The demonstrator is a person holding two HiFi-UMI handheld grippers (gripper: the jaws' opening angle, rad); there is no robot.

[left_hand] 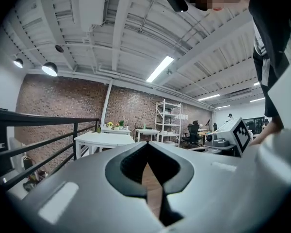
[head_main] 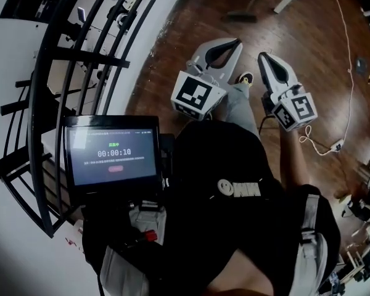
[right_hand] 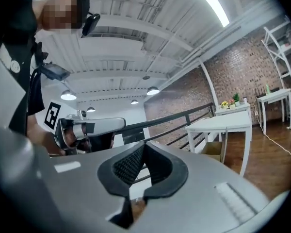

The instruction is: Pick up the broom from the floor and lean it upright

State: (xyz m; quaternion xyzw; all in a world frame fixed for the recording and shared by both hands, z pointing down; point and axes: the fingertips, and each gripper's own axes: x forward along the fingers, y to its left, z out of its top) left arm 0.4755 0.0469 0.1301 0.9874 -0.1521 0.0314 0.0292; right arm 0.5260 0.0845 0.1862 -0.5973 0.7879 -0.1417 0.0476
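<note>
I judged nothing was done yet: the broom (head_main: 241,16) lay on the wooden floor (head_main: 308,60) at twelve o'clock, well apart from my left gripper (head_main: 237,41) and right gripper (head_main: 263,56), both fingers pressed together on nothing, with pickup and leaning left.

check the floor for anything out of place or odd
The broom lies flat on the wood floor at the top of the head view instead of standing upright. A white cable also trails loose across the floor on the right, which could be a trip hazard. Nothing looks spilled or broken.
</note>
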